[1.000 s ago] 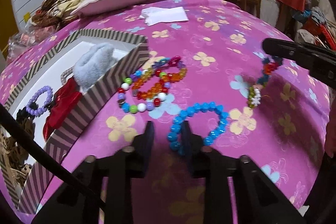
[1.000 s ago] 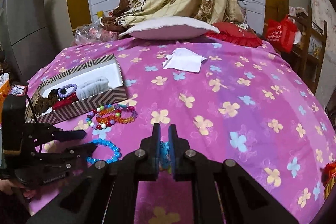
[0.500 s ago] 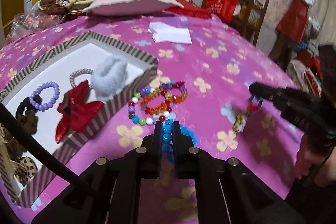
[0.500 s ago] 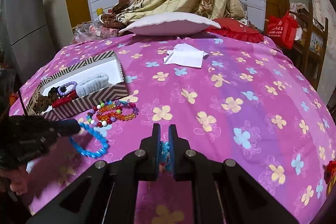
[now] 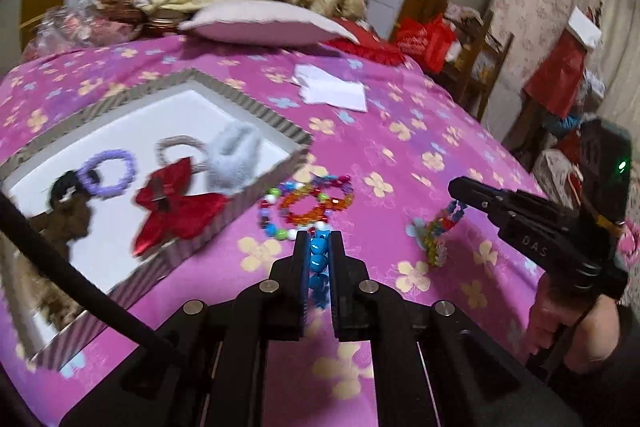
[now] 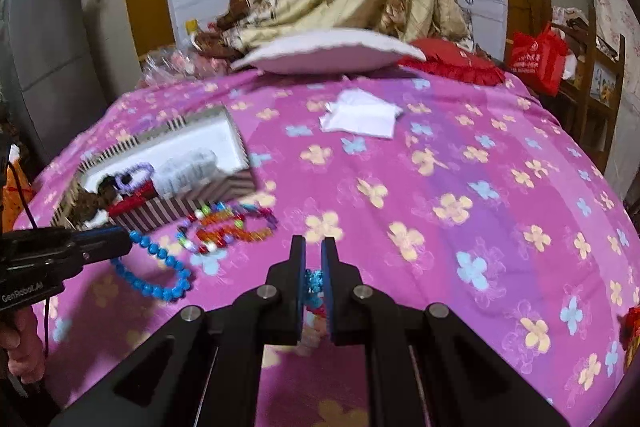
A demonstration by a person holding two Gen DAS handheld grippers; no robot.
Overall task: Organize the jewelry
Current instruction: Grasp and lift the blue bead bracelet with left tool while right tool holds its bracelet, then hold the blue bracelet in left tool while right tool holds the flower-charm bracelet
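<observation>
1. Over on the magenta bedspread with the yellow and blue flowers (image 6: 460, 187), the striped cardboard box with the white inside (image 5: 276, 125) already holds a purple bead ring, a red satin bow and a grey fluffy scrunchie.
2. Big change: the bright blue round-bead bracelet (image 6: 160, 269) was lying flat on the cover a second ago, and now it dangles off it, pinched in the left gripper (image 5: 319, 243). Its jaws have just been closing and are clamped on the beads.
3. Right gripper (image 6: 313, 251) hasn't budged, fingers squeezed on a small multicoloured beaded bracelet (image 5: 440, 231) that hangs from its tip.
4. So I'd guess both go in the box next, it's just beside.
5. Leftover: the tangle of rainbow plastic bead bracelets (image 5: 306, 205), sitting by the box wall.
</observation>
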